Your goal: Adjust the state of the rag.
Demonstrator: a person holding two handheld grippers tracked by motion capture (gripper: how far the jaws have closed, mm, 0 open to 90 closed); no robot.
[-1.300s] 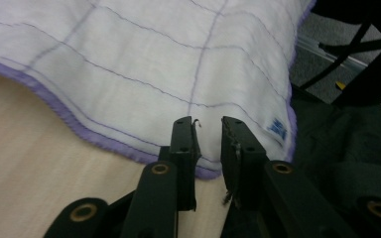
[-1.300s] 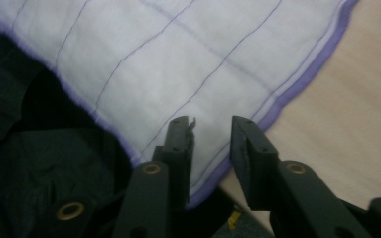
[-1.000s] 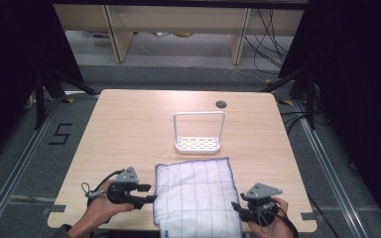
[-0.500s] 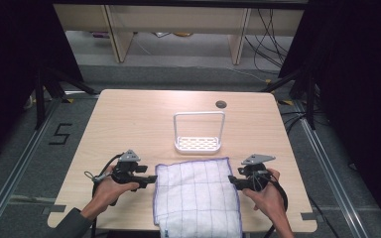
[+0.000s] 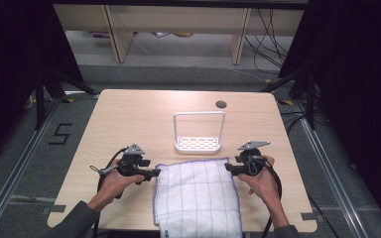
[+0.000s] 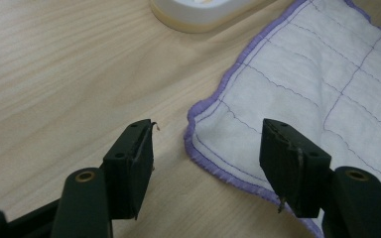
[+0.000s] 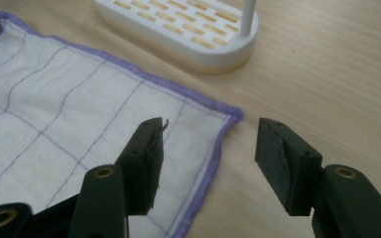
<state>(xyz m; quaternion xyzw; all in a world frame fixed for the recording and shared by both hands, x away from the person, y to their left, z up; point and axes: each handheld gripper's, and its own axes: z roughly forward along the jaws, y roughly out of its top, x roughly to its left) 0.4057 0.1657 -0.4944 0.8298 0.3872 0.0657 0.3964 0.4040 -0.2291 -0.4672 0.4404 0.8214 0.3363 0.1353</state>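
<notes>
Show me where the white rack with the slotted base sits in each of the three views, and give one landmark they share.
High view: the white rack stands mid-table, just beyond the cloth's far edge.
Left gripper view: a rounded corner of its base shows at the top edge, above the cloth.
Right gripper view: its slotted base and one upright lie top centre, beyond the cloth's corner.
Shared landmark: the purple-edged cloth.
</notes>
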